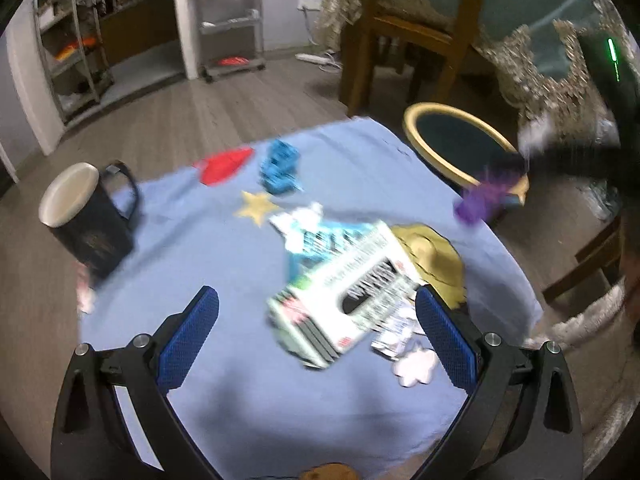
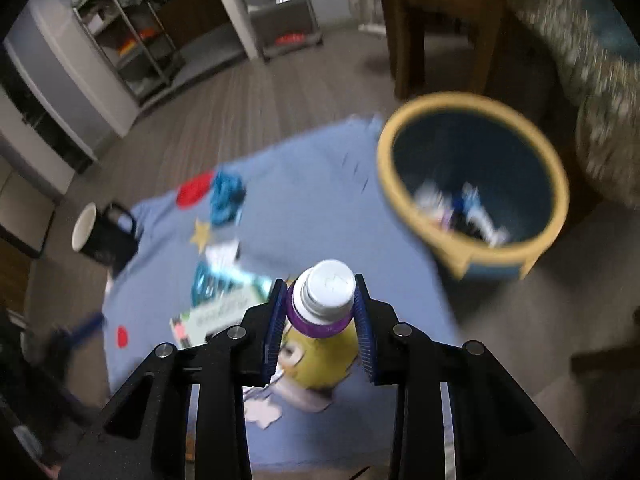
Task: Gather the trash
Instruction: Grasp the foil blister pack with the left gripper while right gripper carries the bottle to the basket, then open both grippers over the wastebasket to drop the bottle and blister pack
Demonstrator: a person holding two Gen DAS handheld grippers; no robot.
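My right gripper (image 2: pixel 320 312) is shut on a small bottle (image 2: pixel 323 320) with a white cap, purple neck band and yellow body, held above the blue cloth (image 2: pixel 312 184) to the left of the yellow-rimmed trash bin (image 2: pixel 472 184), which holds some scraps. My left gripper (image 1: pixel 316 340) is open and empty over the blue cloth (image 1: pixel 192 248), with a white and green carton (image 1: pixel 344 300) between its fingers' far ends. A crumpled blue wrapper (image 1: pixel 280 166), a teal and white wrapper (image 1: pixel 316 232) and small paper scraps (image 1: pixel 404 344) lie on the cloth. The bin (image 1: pixel 452 144) stands at the cloth's far right corner.
A dark mug (image 1: pixel 88 220) stands on the cloth's left edge. A wooden chair (image 1: pixel 404 28) and a table with a fringed cloth (image 1: pixel 552 60) stand behind the bin. Metal shelving (image 1: pixel 72 40) lines the far wall. The right arm (image 1: pixel 580 156) shows blurred near the bin.
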